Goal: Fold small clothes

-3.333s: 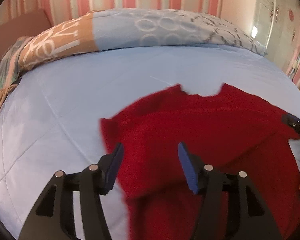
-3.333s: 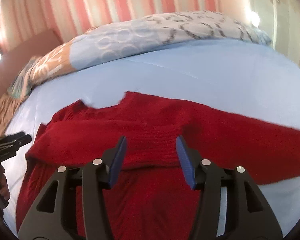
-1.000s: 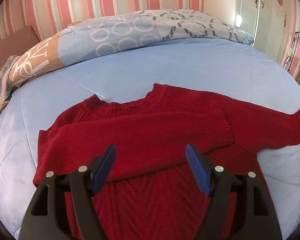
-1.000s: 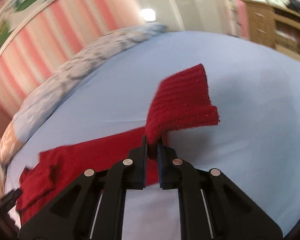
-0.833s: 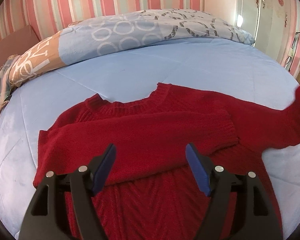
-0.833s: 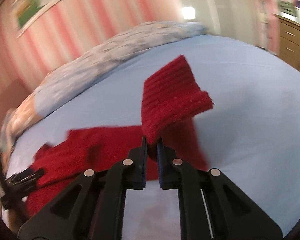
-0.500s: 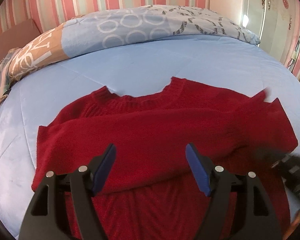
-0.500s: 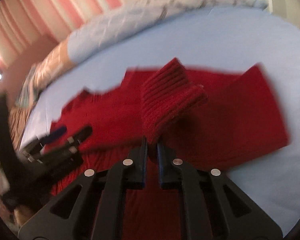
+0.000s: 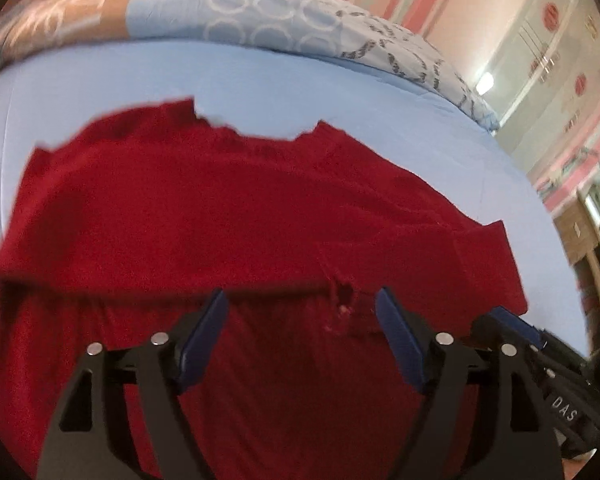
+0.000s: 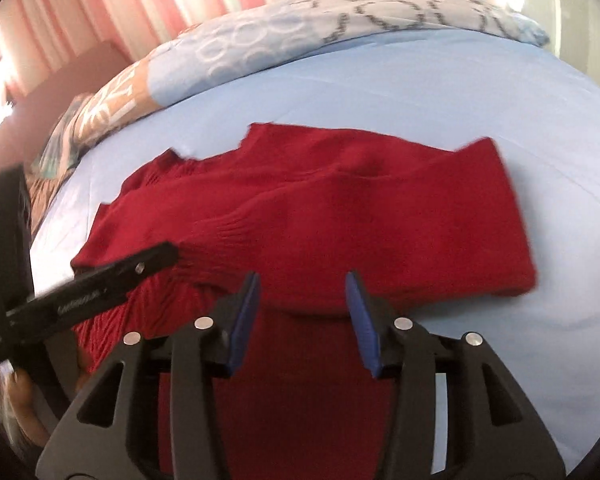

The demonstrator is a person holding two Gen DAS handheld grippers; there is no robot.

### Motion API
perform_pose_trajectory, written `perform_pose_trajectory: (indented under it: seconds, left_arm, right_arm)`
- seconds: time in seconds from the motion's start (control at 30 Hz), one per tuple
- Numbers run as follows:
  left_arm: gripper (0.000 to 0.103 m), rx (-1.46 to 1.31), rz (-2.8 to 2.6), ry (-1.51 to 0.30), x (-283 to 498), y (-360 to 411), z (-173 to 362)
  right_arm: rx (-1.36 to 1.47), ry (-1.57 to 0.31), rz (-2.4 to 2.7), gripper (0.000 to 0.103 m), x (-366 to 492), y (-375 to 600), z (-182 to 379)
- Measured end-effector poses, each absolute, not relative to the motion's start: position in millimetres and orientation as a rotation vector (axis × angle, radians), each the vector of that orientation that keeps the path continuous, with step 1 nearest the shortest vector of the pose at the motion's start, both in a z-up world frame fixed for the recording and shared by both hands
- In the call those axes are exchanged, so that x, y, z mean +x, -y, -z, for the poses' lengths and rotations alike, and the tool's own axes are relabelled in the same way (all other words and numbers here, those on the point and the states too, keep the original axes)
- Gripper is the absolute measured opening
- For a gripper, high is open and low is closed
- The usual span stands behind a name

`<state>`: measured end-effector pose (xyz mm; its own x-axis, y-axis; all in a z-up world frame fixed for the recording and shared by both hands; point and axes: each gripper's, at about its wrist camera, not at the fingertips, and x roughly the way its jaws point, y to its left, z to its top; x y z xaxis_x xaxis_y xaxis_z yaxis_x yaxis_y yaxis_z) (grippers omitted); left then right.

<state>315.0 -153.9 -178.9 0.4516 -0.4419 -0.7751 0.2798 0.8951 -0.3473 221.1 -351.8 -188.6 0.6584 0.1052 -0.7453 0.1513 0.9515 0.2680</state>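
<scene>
A red knitted sweater (image 9: 228, 216) lies spread on a light blue bedsheet (image 9: 340, 88), its neckline toward the far side and its body running toward the near edge. Both sleeves are folded across the chest, so the garment forms a broad band from left to right; in the right wrist view the ribbed cuff of one sleeve (image 10: 220, 240) lies left of centre on top of the body, and the folded right sleeve ends in a squared edge at the right (image 10: 500, 216). Along the far side of the bed lies a rolled quilt with a pale blue ring pattern and an orange section (image 9: 236, 20) at its left end, with a pink-striped wall behind it. The left gripper (image 9: 300, 332) hovers above the lower part of the sweater with its blue-padded fingers (image 9: 204, 332) spread wide and nothing between them; its jaws have just been opening. To its right, the right gripper (image 10: 302, 312) sits over the near edge of the folded sleeve, its jaws parted and having just been opening, the pads standing clear of the red knit beneath them. In the right wrist view the black body of the left gripper crosses the left side over the sweater, and in the left wrist view part of the right gripper shows at the near right corner.
</scene>
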Motion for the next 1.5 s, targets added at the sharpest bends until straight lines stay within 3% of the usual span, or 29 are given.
perform_pose_trajectory:
  seconds: [0.17,0.33,0.37,0.4,0.43,0.5,0.6,0.83,1.0,1.23,1.5]
  left_arm:
    - [0.084,-0.357,0.415,-1.032,308,161,192]
    - [0.082,-0.371,0.482,-1.006,311,184,185]
    - [0.068,-0.34,0.485,-0.999,310,190,184]
    - [0.045,-0.299,0.484,-1.002,310,197,183]
    - [0.037,-0.249,0.481,-1.01,310,206,183]
    - [0.024,-0.222,0.493,-1.018,310,211,185]
    - [0.017,-0.173,0.497,-1.005,310,211,184]
    - [0.015,0.05,0.467,-0.844,309,212,139]
    - [0.015,0.16,0.419,-0.746,339,168,110]
    - [0.015,0.185,0.244,-0.858,378,68,148]
    - [0.015,0.091,0.288,-0.87,377,43,161]
  right_arm:
    - [0.384,-0.834,0.047,0.046,208,372,191]
    - [0.389,-0.827,0.049,0.047,201,376,192]
    - [0.398,-0.826,0.052,0.047,199,378,193]
    - [0.406,-0.825,0.054,0.048,197,379,194]
    - [0.415,-0.826,0.056,0.048,194,381,195]
    - [0.426,-0.826,0.062,0.05,191,383,197]
    - [0.434,-0.834,0.07,0.05,188,387,202]
    - [0.447,-0.822,0.097,0.054,187,393,196]
    - [0.412,-0.809,0.087,0.06,200,381,178]
    - [0.373,-0.82,0.051,0.063,222,349,179]
    - [0.333,-0.845,0.064,0.063,231,337,183]
